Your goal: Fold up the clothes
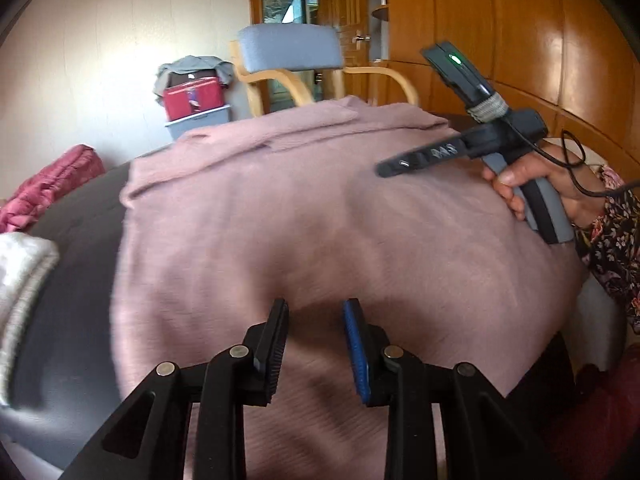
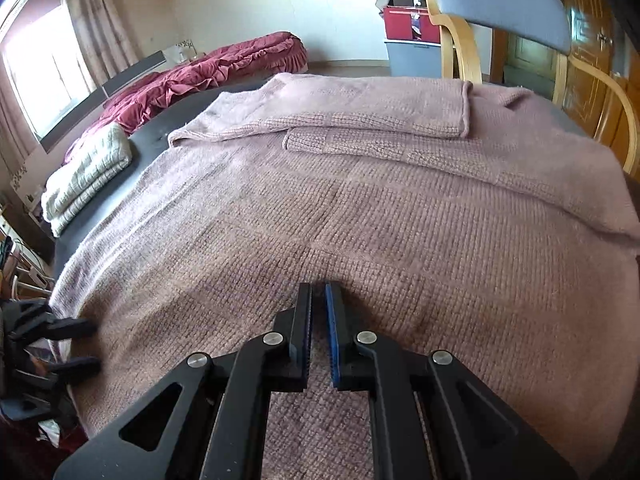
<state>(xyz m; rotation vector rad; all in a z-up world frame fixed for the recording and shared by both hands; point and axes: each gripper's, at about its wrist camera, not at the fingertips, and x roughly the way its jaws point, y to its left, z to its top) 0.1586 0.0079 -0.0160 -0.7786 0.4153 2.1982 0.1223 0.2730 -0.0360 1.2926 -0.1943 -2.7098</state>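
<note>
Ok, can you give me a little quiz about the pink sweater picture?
1. True or false: the pink sweater lies spread on the dark table.
2. What sits on the table beside the sweater? A. folded cream knit B. a shoe C. a book
3. Whose jaws are wider apart, the left gripper or the right gripper?
Key: 1 true; 2 A; 3 left.

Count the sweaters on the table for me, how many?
2: the big pink sweater spread across the dark table, and a folded white sweater at its left edge. More may be hidden.
</note>
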